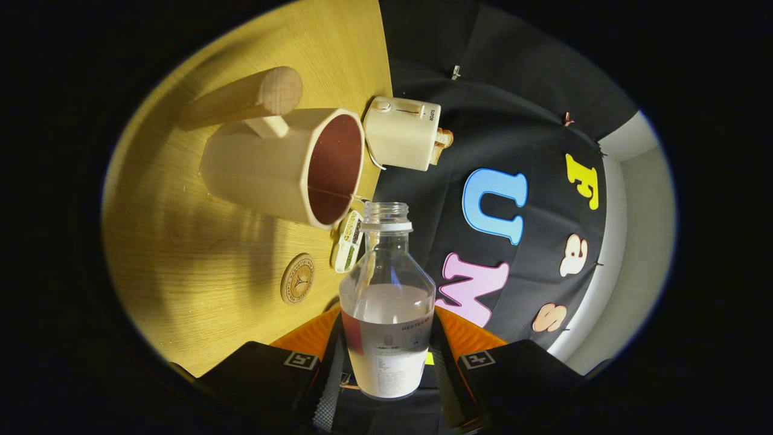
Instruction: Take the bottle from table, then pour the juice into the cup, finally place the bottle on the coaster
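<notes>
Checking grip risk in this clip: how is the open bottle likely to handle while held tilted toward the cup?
The bottle looks rigid and smooth, so it could slip between the hand-held gripper fingers pressed on its sides. It seems about half full, so probably moderately heavy, with liquid shifting as it tips. With no cap on, it would likely spill early near the cup.

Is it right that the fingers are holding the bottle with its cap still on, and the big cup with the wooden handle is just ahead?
Not quite. The bottle has no cap; its mouth is open, as the gripper view shows. The rest holds: the fingers of the gripper press on it from both sides, and the big cup with the wooden handle is just ahead.
</notes>
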Available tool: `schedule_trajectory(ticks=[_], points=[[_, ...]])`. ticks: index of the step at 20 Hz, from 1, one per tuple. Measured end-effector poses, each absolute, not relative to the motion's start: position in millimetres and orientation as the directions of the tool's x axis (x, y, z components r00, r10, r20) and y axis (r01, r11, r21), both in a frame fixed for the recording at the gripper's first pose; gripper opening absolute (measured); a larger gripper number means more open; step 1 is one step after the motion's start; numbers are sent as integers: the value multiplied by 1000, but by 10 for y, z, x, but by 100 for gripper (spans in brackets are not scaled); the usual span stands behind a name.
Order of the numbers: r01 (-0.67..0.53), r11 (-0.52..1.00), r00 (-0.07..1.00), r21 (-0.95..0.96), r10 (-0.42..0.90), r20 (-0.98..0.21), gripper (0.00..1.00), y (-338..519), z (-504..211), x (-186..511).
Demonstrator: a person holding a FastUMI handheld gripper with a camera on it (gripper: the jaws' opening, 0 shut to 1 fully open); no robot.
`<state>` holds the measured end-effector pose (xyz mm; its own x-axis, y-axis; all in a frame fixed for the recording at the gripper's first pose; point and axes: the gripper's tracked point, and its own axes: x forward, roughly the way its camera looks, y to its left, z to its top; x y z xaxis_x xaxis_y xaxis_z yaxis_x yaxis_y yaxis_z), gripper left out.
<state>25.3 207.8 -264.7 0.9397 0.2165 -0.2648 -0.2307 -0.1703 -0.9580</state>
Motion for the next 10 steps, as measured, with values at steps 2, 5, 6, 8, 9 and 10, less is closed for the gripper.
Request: schedule_trajectory(ticks=[2, 5, 6, 8, 9, 10], points=[[-223, -181, 939, -958, 224, -261, 70, 2082, -2629, 245], [-218, -195, 937, -956, 232, -261, 70, 2083, -2636, 229], [-217, -197, 936, -956, 235, -261, 70, 2080, -2623, 242], [-212, -205, 935, -956, 242, -259, 70, 2094, -2603, 226], [-210, -209, 934, -955, 246, -259, 70, 2088, -2612, 209], [-210, -213, 933, -954, 248, -261, 70, 2092, -2612, 197]])
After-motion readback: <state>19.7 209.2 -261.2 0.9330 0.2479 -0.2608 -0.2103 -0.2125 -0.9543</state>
